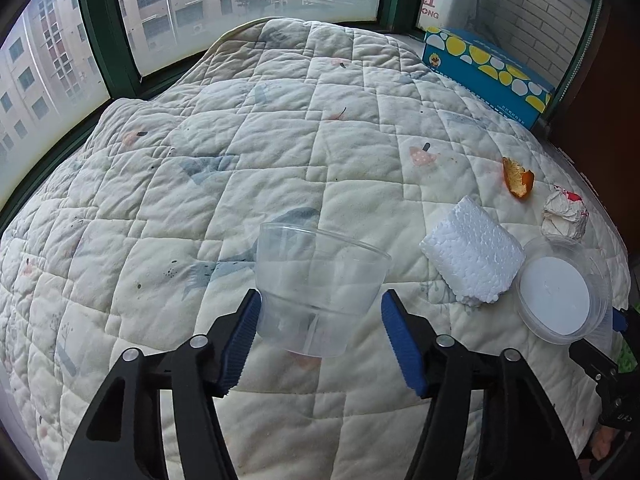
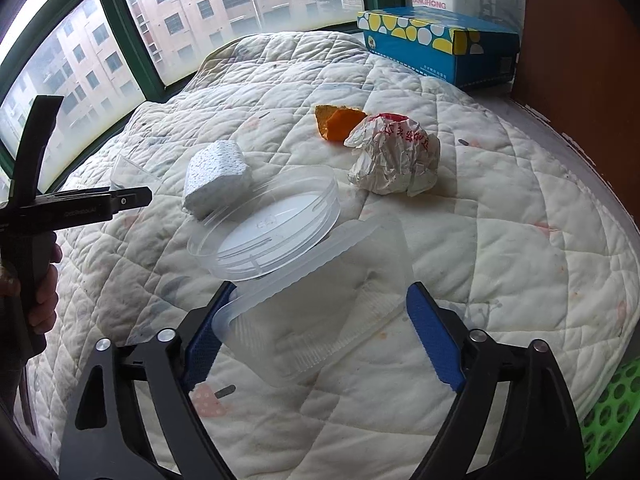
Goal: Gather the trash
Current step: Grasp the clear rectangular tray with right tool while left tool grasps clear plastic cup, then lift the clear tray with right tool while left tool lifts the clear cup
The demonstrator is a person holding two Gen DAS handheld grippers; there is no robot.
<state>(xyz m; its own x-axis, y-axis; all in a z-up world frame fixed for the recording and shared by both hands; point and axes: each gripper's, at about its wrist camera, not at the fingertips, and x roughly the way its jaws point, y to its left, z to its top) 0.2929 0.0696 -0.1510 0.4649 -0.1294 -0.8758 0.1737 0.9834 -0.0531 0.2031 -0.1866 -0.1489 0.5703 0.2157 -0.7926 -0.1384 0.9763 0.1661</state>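
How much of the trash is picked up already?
Nothing looks collected yet. The left gripper is open around a clear plastic cup, and the right gripper is open around a clear plastic box. Still lying on the quilt: a round lid, a foam block, an orange peel and a crumpled wrapper.

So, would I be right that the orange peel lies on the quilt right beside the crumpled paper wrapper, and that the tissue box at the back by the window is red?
Not quite: the tissue box is blue with yellow and white spots, as the right wrist view shows. The rest holds: the orange peel lies on the quilt right beside the crumpled paper wrapper.
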